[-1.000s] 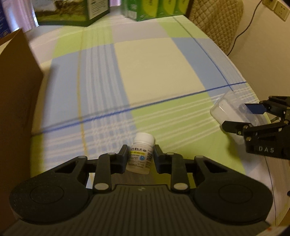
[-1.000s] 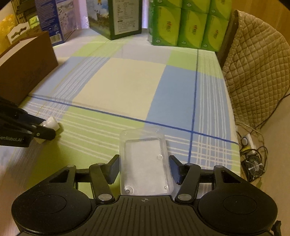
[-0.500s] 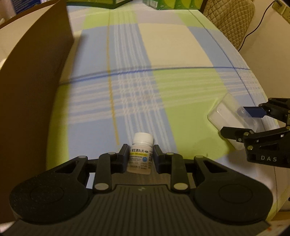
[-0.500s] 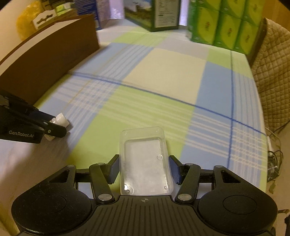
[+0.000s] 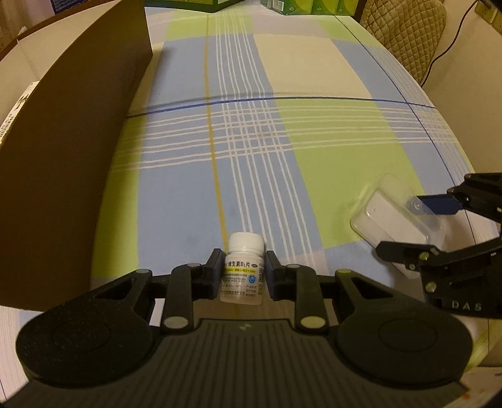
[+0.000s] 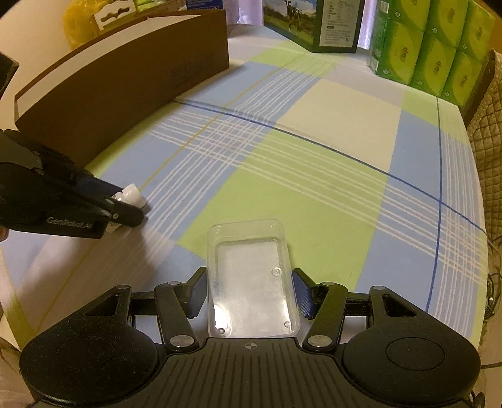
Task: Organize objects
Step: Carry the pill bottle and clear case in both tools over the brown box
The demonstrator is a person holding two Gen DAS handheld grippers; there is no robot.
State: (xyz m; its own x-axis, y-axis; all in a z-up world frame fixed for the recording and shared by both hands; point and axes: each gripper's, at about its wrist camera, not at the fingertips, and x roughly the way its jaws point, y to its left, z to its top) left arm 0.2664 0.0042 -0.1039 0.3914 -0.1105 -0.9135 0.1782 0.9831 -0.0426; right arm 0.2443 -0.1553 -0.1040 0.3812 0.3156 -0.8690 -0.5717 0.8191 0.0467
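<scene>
My left gripper is shut on a small white pill bottle with a printed label, held upright just over the checked tablecloth. A tall brown cardboard box rises right beside it on the left. My right gripper is shut on a clear plastic case, gripped by its long sides. In the right wrist view the left gripper shows at the left with the bottle's cap poking out, close to the brown box. The left wrist view shows the right gripper and case at the right edge.
Green tissue packs and a dark green carton stand at the table's far end. A quilted chair back is at the far right corner. A yellow bag sits behind the brown box. The table edge drops off on the right.
Both grippers have swung left with their objects still held. The brown box now fills much more of the left side in both views.
</scene>
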